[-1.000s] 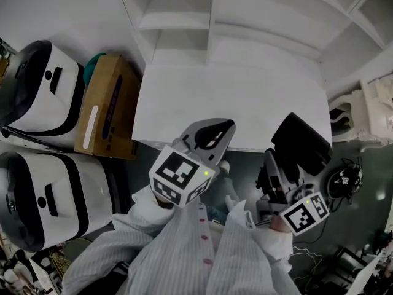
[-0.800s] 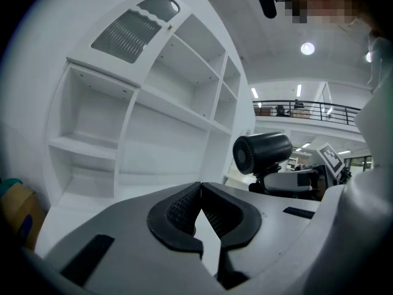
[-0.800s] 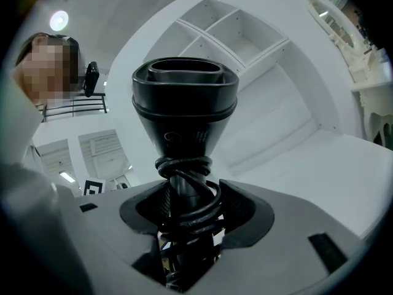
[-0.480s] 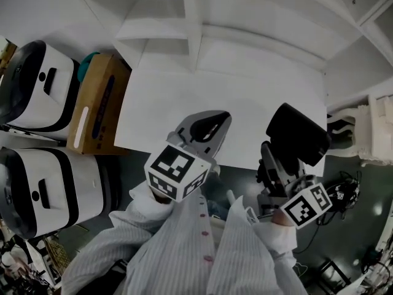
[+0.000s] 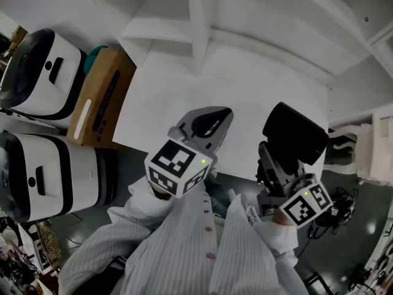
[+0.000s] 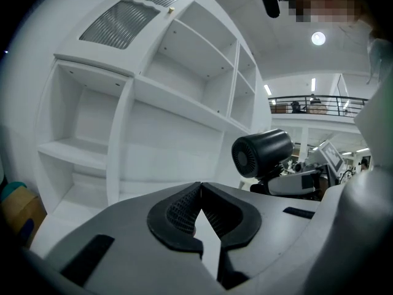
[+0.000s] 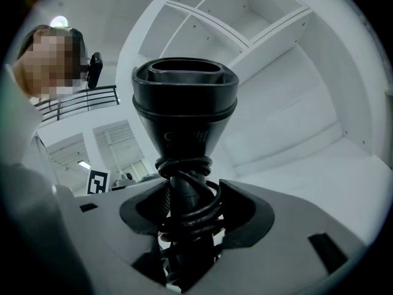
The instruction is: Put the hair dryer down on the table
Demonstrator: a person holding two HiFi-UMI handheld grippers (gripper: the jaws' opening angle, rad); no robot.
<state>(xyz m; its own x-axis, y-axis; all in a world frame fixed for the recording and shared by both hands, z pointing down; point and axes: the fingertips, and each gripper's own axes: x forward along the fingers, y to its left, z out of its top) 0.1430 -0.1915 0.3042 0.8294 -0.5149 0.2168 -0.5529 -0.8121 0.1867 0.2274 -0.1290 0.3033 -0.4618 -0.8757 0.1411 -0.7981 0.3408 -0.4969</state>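
A black hair dryer (image 5: 293, 138) is held upright over the right front part of the white table (image 5: 178, 97). My right gripper (image 5: 274, 168) is shut on its handle, with the black cord coiled round the handle (image 7: 187, 201) between the jaws. The barrel (image 7: 184, 97) fills the middle of the right gripper view. My left gripper (image 5: 206, 126) hovers over the table's front middle, shut and holding nothing. In the left gripper view the jaws (image 6: 199, 217) meet, and the hair dryer (image 6: 261, 153) shows at the right.
White shelving (image 5: 202, 23) rises behind the table. At the left stand two white and black machines (image 5: 37, 72) and a brown cardboard box (image 5: 101, 97). A white carved piece (image 5: 374, 149) and dark cables (image 5: 334, 211) lie on the floor at the right.
Both grippers have moved forward from off the table's front edge to above its surface. The hair dryer has stayed in the right gripper throughout.
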